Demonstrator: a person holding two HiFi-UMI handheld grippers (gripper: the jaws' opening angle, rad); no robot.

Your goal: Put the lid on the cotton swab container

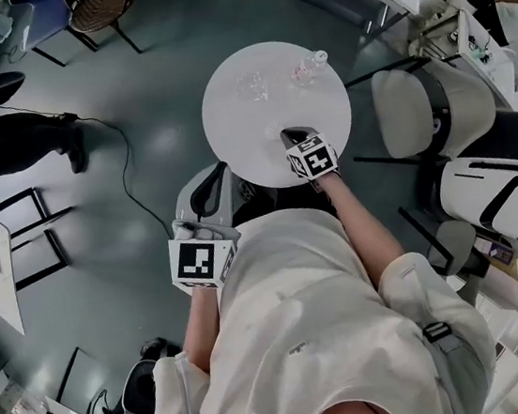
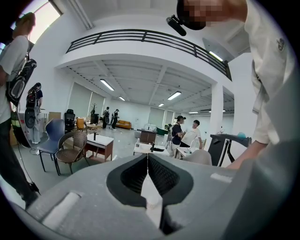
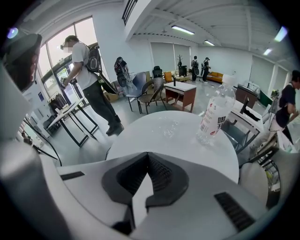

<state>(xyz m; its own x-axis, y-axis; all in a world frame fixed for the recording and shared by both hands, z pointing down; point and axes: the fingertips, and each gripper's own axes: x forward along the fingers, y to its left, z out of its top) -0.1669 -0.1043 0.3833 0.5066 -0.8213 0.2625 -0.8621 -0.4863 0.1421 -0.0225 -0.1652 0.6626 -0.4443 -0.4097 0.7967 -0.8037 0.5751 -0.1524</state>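
1. In the middle of the room, a round white desk [image 1: 230, 129] stands in front of the person.
2. The right claw [image 1: 293, 136] hangs over the desk's near edge, clenched with nothing between its jaws.
3. The left claw [image 2: 148, 157] is held off the desk, low at the person's side, and is likewise clenched and empty.
4. A clear bottle [image 1: 309, 65] stands upright on the desk's far side.
5. The clear cotton swab container [image 1: 251, 86] sits near the bottle, to its left, well apart from both claws.
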